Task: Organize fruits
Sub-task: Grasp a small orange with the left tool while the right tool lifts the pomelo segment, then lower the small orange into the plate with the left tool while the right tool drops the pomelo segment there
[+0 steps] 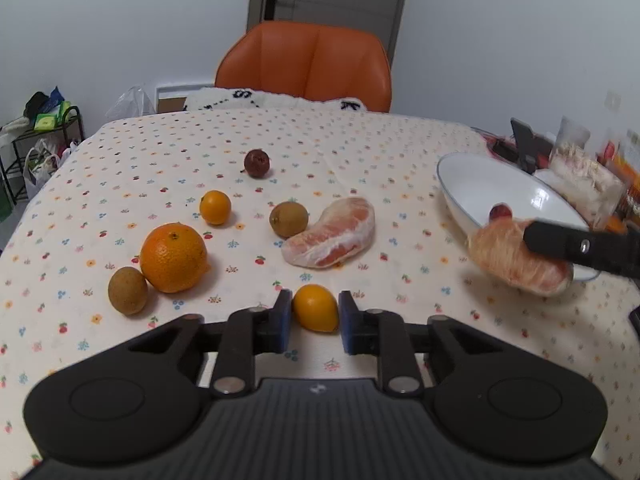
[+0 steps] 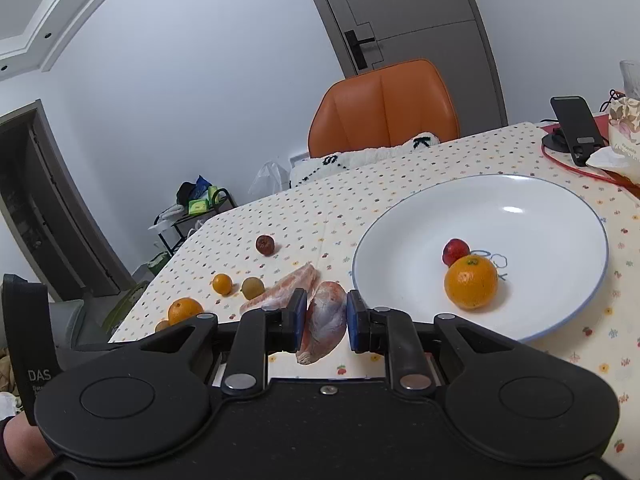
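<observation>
My left gripper (image 1: 315, 300) has its blue pads against both sides of a small orange (image 1: 315, 312) at the near table edge. My right gripper (image 2: 327, 304) is shut on a peeled pomelo segment (image 2: 324, 320), held just left of the white plate (image 2: 540, 240). In the plate lie an orange (image 2: 471, 282) and a red fruit (image 2: 455, 251). Loose on the floral tablecloth are a large orange (image 1: 174, 258), a brown fruit (image 1: 128, 290), another small orange (image 1: 215, 207), a second brown fruit (image 1: 289, 219), another pomelo segment (image 1: 332, 232) and a dark red fruit (image 1: 257, 163).
An orange chair (image 1: 304, 64) stands behind the far table edge. A phone on a stand (image 2: 576, 128), a red cable and packets crowd the table's right end beyond the plate. A metal rack (image 1: 44, 132) with bags stands off the left side.
</observation>
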